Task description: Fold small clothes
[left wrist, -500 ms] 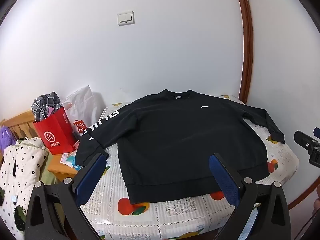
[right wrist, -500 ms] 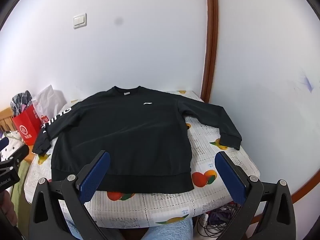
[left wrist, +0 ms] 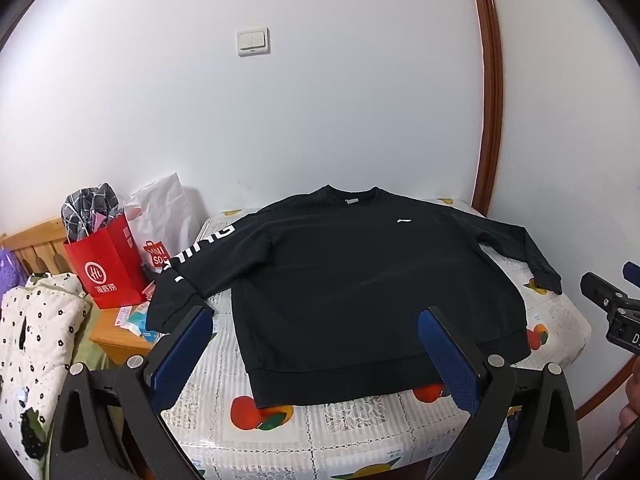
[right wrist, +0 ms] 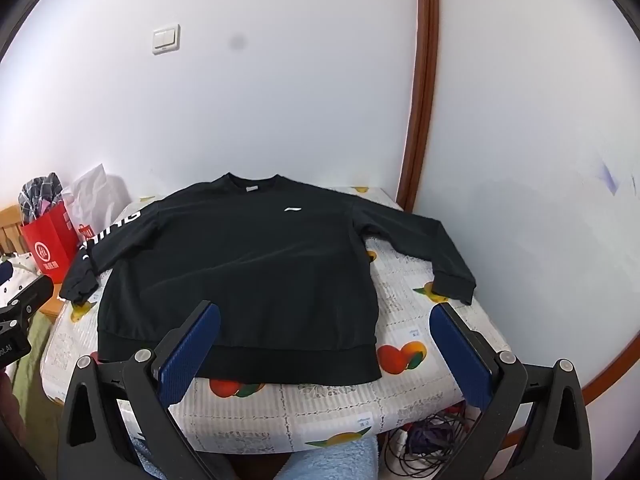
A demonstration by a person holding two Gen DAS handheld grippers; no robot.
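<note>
Our left gripper (left wrist: 316, 344) and right gripper (right wrist: 324, 340) hang short of the near edge of the worktop (right wrist: 404, 320), each tipped downward, blue pads spread wide with nothing between them. Ahead of both lies the black sweatshirt (right wrist: 240, 276), flat and face up on the fruit-print cover, its hem (right wrist: 280, 364) toward us and its collar (right wrist: 250, 182) toward the white wall. Its long axis therefore runs straight away from us, while the sleeves reach out to either side. The lettered sleeve (left wrist: 192, 264) trails off the left edge near a red paper bag (left wrist: 106, 268); its cuff lies closest to our left gripper. The plain sleeve (right wrist: 428, 252) ends near the right-hand wall, on our right gripper's side. We judge no fold has begun, and each sleeve looks like the natural first reach for the gripper on its own side. Whether the left cuff hangs free or rests on something below the edge is hard to tell from this angle.
</note>
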